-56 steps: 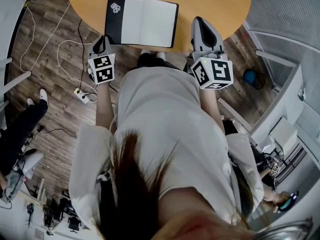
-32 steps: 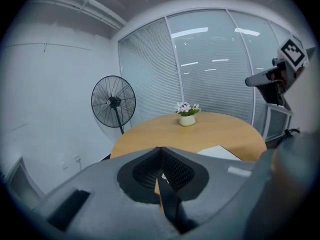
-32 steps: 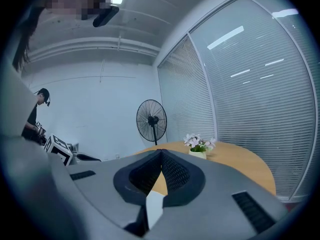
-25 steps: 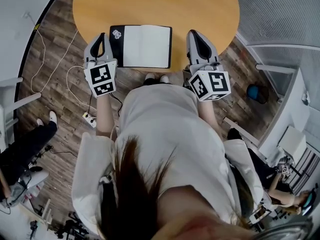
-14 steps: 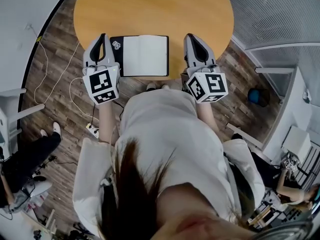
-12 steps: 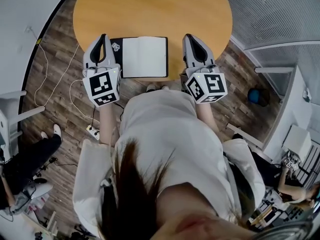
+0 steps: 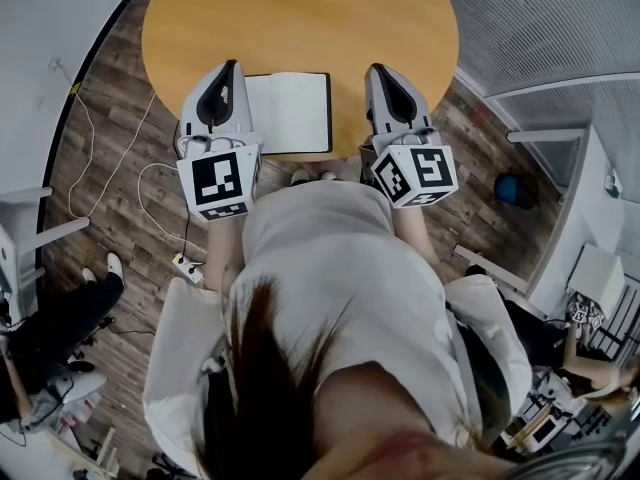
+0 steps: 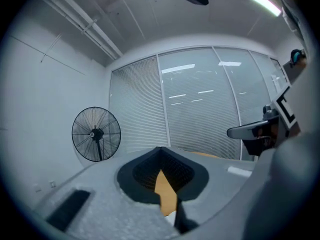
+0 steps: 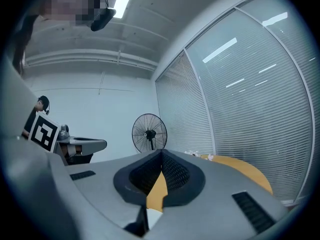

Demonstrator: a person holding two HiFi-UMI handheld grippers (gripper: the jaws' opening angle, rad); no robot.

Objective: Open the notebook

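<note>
Clenched and empty, grey left gripper [image 7: 230, 69] and right gripper [image 7: 378, 71] flank open white-paged notebook [image 7: 292, 114] on round wooden table [image 7: 300, 23].

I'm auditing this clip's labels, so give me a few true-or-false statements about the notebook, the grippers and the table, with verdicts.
1. The notebook lies open on the table. True.
2. The right gripper is clamped on the notebook. False: its jaws are together on nothing, and it is off to the notebook's right.
3. The left gripper has its jaws together with nothing between them. True.
4. The table is square. False: it is round.
</note>
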